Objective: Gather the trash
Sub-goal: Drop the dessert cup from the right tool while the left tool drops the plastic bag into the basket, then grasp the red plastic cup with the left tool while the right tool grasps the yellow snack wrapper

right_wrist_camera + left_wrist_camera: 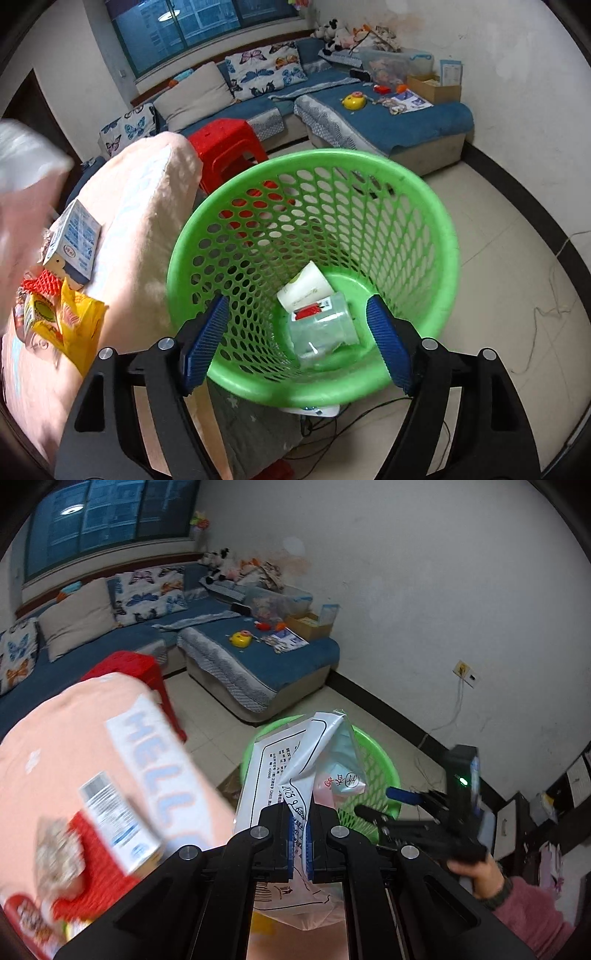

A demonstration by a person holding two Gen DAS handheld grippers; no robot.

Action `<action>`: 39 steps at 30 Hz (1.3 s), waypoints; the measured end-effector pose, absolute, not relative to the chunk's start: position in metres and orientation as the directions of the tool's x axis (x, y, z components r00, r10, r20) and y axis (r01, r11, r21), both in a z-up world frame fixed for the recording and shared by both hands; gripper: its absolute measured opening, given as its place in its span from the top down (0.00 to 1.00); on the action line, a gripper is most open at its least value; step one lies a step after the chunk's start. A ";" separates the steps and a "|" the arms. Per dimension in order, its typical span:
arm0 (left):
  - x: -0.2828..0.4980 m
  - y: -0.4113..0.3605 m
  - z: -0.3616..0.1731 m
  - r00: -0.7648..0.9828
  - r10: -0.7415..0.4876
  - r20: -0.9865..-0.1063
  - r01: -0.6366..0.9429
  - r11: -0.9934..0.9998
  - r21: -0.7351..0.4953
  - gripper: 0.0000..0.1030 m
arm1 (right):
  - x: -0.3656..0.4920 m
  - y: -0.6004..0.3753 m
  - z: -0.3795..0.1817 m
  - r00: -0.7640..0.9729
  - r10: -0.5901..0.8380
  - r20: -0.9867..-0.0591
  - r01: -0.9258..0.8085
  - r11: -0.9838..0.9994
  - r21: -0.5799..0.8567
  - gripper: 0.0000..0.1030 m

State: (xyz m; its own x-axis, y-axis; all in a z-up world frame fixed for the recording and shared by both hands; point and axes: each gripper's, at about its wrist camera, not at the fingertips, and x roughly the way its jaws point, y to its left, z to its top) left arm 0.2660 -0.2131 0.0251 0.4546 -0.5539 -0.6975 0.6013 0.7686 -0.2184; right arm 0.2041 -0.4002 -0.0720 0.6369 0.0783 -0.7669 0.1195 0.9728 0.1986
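My left gripper [300,834] is shut on a white plastic mailer bag [280,771] with black print, held up in front of the green mesh basket [376,771]. My right gripper [299,339] is open and empty, its blue pads over the mouth of the green basket [439,229]. Inside the basket lie a white paper cup [304,286] and a clear plastic cup [325,328] with a red scrap. On the pink cloth-covered table [140,199] lie a blue-white carton [75,236] and yellow and red snack wrappers [70,317]. The right gripper also shows in the left wrist view [373,805].
A red plastic stool [225,144] stands behind the table and basket. A blue corner sofa [369,107] with cushions and toys lines the far wall. Cables [546,317] run over the tiled floor at the right. A dark cabinet [554,805] stands at the right.
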 end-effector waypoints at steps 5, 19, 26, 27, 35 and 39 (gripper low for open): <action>0.290 -0.256 0.005 0.405 -0.553 -0.728 0.616 0.753 -0.229 0.95 | 0.183 -0.408 -0.067 0.655 0.053 -0.754 0.130 0.975 0.181 0.24; 0.318 -0.319 -0.043 0.336 -0.518 -0.787 0.604 0.759 -0.242 0.66 | 0.150 -0.427 -0.071 0.670 0.054 -0.740 0.161 0.963 0.216 0.23; 0.314 -0.313 -0.048 0.342 -0.516 -0.785 0.593 0.767 -0.246 0.49 | 0.147 -0.425 -0.072 0.665 0.056 -0.745 0.160 0.964 0.215 0.23; 0.312 -0.311 -0.046 0.346 -0.517 -0.783 0.593 0.767 -0.245 0.49 | 0.146 -0.423 -0.070 0.667 0.055 -0.743 0.156 0.965 0.212 0.23; 0.293 -0.257 -0.024 0.421 -0.505 -0.753 0.542 0.806 -0.238 0.48 | 0.147 -0.397 -0.054 0.681 0.090 -0.727 0.087 0.976 0.202 0.23; 0.282 -0.222 -0.011 0.474 -0.469 -0.745 0.497 0.841 -0.213 0.47 | 0.153 -0.372 -0.044 0.681 0.143 -0.718 0.022 0.976 0.215 0.23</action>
State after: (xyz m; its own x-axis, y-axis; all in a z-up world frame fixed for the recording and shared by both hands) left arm 0.2817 -0.2219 -0.0110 0.4739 -0.4691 -0.7453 0.4974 0.8409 -0.2130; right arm 0.1526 -0.3721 -0.0444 0.6815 0.1427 -0.7178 0.0221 0.9763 0.2151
